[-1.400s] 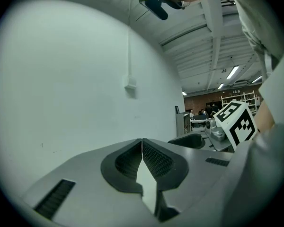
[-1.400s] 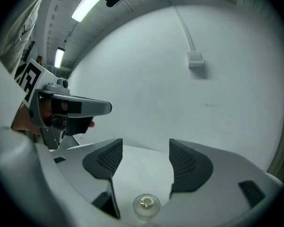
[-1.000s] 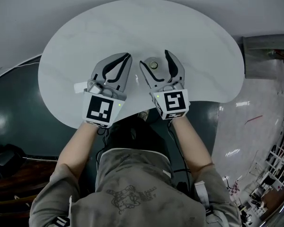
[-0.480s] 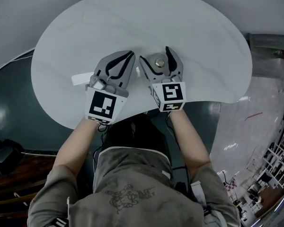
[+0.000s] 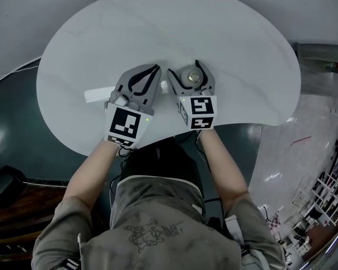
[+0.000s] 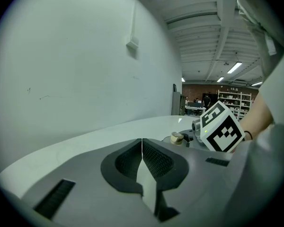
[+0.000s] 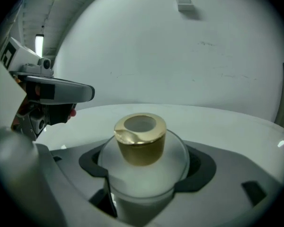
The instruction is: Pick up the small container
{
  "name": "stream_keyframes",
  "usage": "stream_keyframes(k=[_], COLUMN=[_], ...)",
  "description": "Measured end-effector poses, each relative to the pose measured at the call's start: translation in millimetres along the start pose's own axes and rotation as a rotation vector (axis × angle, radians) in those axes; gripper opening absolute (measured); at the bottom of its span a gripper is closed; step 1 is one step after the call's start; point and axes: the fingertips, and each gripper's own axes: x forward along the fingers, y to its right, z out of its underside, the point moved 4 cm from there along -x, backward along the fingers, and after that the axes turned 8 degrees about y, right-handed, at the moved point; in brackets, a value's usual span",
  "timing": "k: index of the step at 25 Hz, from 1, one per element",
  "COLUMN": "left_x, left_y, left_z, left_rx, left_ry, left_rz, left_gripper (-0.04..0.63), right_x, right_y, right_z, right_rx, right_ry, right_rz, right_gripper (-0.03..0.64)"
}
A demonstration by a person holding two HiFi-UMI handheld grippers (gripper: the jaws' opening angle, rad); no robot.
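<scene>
Looking for print first, we find only black-and-white square patterns: one on the marker cube [image 5: 125,124] of the grey two-jaw left gripper [image 5: 156,68], and one on the marker cube [image 5: 197,112] of the grey two-jaw right gripper [image 5: 184,68].

The small frosted white container [image 7: 141,174], round-bodied under a shiny gold cap [image 7: 141,138], stands upright on the white rounded table [image 5: 214,27]. In the head view it sits just right of centre, deep between the right gripper's jaws. Those jaws are spread wide and released, and their dark pads curve round the container's sides without clamping it. The left gripper is clenched on nothing, its ribbed pads [image 6: 156,160] meeting in a thin line.

Both cubes sit at the table's near edge, which curves across the middle of the head view. Beyond the jaw tips a wide white surface stretches toward the top of the frame. A thin white strip [image 5: 96,94] lies flat on the table near the left gripper, toward the left of the frame. Dark floor [image 5: 17,128] shows past the table's edge at the left.

Our bare forearms [image 5: 90,167] reach up from the bottom of the frame and converge, so the two grippers lie close side by side. The left one points toward the upper right, and the right one points almost straight up the frame.
</scene>
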Motion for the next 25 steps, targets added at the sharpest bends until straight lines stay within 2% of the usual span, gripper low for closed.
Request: stream_keyframes(k=[6, 13, 17, 25], left_x=[-0.5, -8.0, -17.5, -23.1], left_y=[-1.1, -5.3, -9.9, -2.5], left_z=[-1.3, -18.4, -36.3, -85.8], left_rx=[-0.006, 0.024, 0.034, 0.073], left_ry=[-0.002, 0.003, 0.011, 0.040], left_rz=[-0.001, -0.013, -0.022, -0.039], left_gripper=[0.018, 0.018, 0.018, 0.018], right_x=[0.7, -11.9, -25.8, -68.8], right_y=[5.7, 8.7, 6.6, 19.9], right_z=[-2.5, -9.3, -33.1, -108.7], right_rx=[-0.007, 0.068, 0.085, 0.022], right_ry=[0.009, -0.016, -0.019, 0.031], right_rz=[0.020, 0.050, 0.054, 0.046], right_gripper=[0.342, 0.341, 0.341, 0.341])
